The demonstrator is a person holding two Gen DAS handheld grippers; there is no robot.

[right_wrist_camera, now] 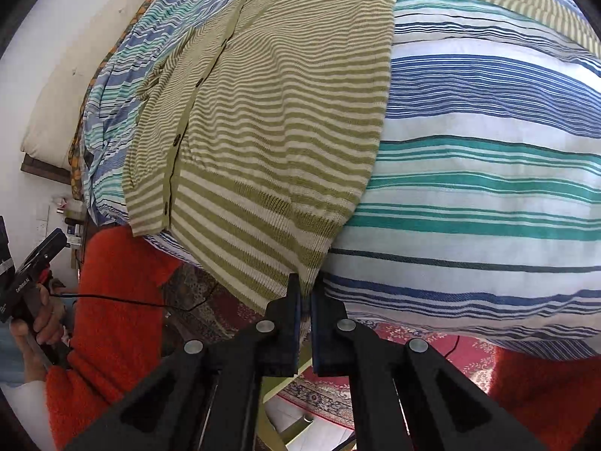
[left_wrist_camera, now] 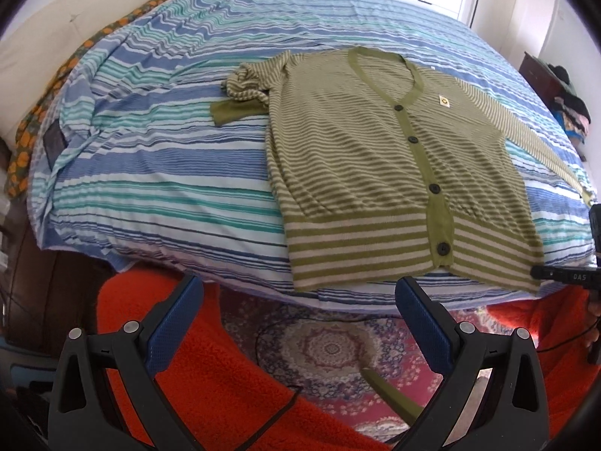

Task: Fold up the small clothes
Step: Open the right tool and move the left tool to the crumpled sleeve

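Standing at the foot of the bed, I see the green-and-cream striped cardigan point(left_wrist_camera: 394, 161) spread flat, buttoned front up, on the blue-and-teal striped bedspread point(left_wrist_camera: 157, 158), its long axis running from the neckline at the far side down to the ribbed hem point(right_wrist_camera: 285, 225) that hangs a little over the near edge. The right gripper point(right_wrist_camera: 306, 293) is the nearer one: its fingers are clenched together right at the hem's near right corner, and the knit seems to run into the narrow slit between the pads, though I cannot tell for sure that cloth is pinched there. The left gripper point(left_wrist_camera: 296, 308) hangs released, jaws wide apart with nothing between them, below and short of the hem, roughly under the hem's left half, with the button placket point(left_wrist_camera: 424, 158) lying ahead and to its right. One sleeve point(left_wrist_camera: 244, 90) sits bunched beside the left shoulder; the other sleeve point(left_wrist_camera: 541, 143) trails out straight toward the right edge of the bed. My guess is the coming move hinges on that hem: the left jaws would need to travel forward and up to the opposite corner before any fold along the cardigan's length.
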